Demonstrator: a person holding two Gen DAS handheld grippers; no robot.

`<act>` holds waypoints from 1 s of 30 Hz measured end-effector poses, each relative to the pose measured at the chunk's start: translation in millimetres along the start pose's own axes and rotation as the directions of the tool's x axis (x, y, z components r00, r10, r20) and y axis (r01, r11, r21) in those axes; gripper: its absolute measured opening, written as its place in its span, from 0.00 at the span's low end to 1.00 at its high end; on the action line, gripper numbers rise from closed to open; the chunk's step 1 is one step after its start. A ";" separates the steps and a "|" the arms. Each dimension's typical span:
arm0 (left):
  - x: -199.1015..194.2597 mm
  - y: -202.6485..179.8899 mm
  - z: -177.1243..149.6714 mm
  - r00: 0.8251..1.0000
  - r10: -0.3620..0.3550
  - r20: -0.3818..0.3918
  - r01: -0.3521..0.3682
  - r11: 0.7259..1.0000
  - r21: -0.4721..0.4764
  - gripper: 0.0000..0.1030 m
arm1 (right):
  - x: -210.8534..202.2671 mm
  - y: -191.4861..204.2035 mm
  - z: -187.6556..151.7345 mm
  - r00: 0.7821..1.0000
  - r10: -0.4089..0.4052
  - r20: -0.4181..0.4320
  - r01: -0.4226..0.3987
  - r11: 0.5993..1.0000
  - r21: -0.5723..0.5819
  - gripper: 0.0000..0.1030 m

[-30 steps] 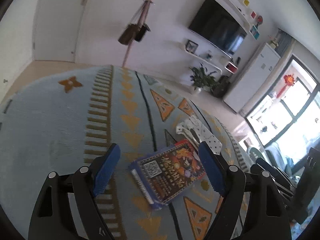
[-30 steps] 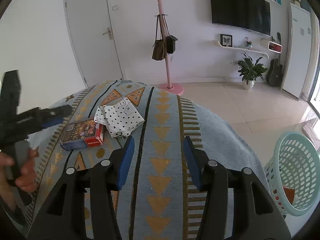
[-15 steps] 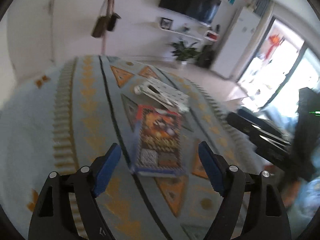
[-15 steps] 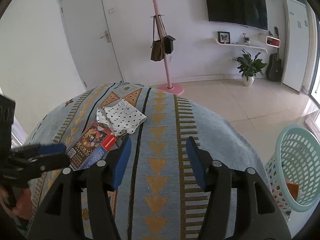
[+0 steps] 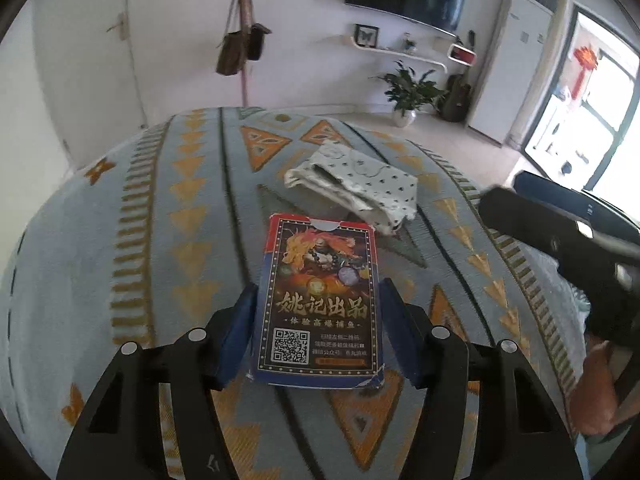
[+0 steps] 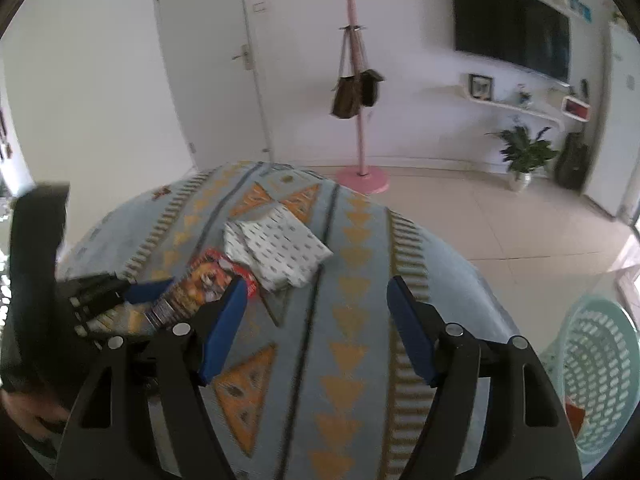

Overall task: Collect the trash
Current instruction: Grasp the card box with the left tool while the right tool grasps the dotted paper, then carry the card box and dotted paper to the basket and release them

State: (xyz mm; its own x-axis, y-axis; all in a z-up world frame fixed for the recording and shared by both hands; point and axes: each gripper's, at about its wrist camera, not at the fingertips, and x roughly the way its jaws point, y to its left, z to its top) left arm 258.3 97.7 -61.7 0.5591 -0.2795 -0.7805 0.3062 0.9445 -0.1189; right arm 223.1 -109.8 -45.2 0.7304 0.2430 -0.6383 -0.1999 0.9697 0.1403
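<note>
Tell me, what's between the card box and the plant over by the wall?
In the left wrist view, a spotted white packet lies on the rug between the card box and the plant.

Left wrist view: you're low and close over the card box point(image 5: 318, 300), looking across the rug point(image 5: 140, 240) toward the TV wall.
Right wrist view: you're higher and further back, facing the coat stand point(image 6: 356, 80).
Shared: card box, spotted bag point(image 6: 280, 248), rug.

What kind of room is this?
Most likely a home living room: a wall-mounted TV, a patterned rug on the tiled floor, a potted plant, and a coat stand hung with bags beside a door.
</note>
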 end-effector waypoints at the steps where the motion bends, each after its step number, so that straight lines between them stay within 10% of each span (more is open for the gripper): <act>1: -3.9 6.7 -2.3 1.000 0.005 0.000 -0.005 1.000 -0.022 0.56 | 5.0 1.1 6.4 0.999 0.036 -0.026 -0.036 0.999 0.004 0.69; 9: -23.8 55.2 -15.4 0.997 0.031 0.076 -0.017 0.984 -0.177 0.57 | 65.4 18.7 23.0 0.990 0.028 -0.140 -0.039 0.996 -0.074 0.71; 23: -23.4 47.2 -19.9 0.995 0.041 0.088 -0.027 0.987 -0.158 0.57 | 112.1 28.7 27.1 0.975 -0.022 -0.221 -0.003 0.994 -0.112 0.81; 30: -24.1 46.8 -24.2 0.995 0.040 0.093 -0.026 0.988 -0.151 0.57 | 104.3 37.8 23.4 0.981 -0.019 -0.193 -0.011 0.988 -0.156 0.26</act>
State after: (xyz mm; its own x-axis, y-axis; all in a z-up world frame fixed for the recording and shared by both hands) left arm 240.6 152.8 -63.3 0.6403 -0.2563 -0.7241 0.1718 0.9666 -0.1902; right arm 307.0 -47.2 -88.8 0.5945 0.2147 -0.7749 -0.3072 0.9512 0.0279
